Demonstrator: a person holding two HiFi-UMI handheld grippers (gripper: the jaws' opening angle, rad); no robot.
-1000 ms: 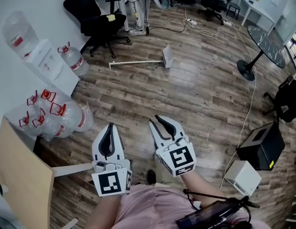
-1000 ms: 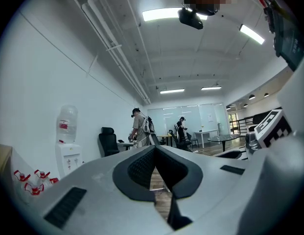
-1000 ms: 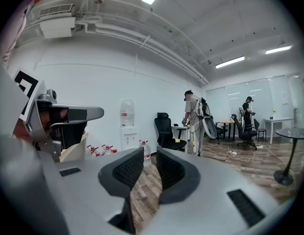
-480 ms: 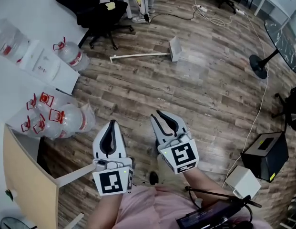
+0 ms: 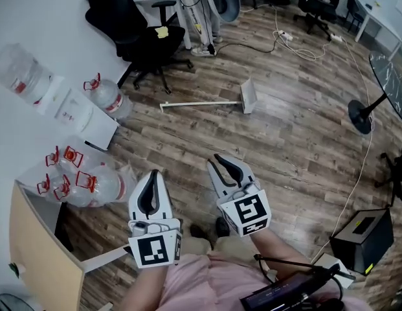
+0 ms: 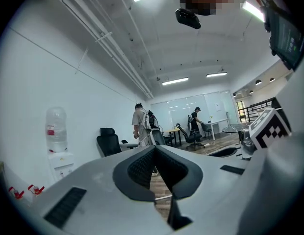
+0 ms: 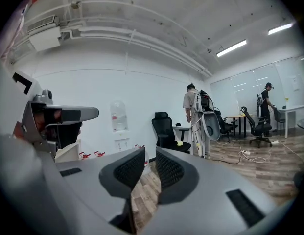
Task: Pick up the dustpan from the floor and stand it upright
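Note:
The white dustpan (image 5: 247, 96) lies flat on the wooden floor in the head view, and its long white handle (image 5: 201, 104) stretches to the left. It rests well ahead of both grippers, with nothing touching it. My left gripper (image 5: 153, 173) is low in the head view, its tips meeting, and holds nothing. In the left gripper view, the left gripper (image 6: 154, 151) has its pads joined at the tip. My right gripper (image 5: 215, 160) is beside it. The right gripper (image 7: 150, 151) has a narrow gap between its pads, and nothing is in it.
Several water bottles (image 5: 90, 180) lie on the floor at the left, near a white dispenser (image 5: 65, 105). A black office chair (image 5: 139, 37) stands behind the dustpan. A fan base (image 5: 362, 118), a floor cable (image 5: 359, 180) and a black box (image 5: 362, 235) are at the right. A wooden tabletop (image 5: 39, 258) is at lower left. A person (image 7: 193, 119) stands by the chair.
The dustpan sits lower in the head view than before, so it is somewhat nearer. Both grippers keep the same pose in front of the person.

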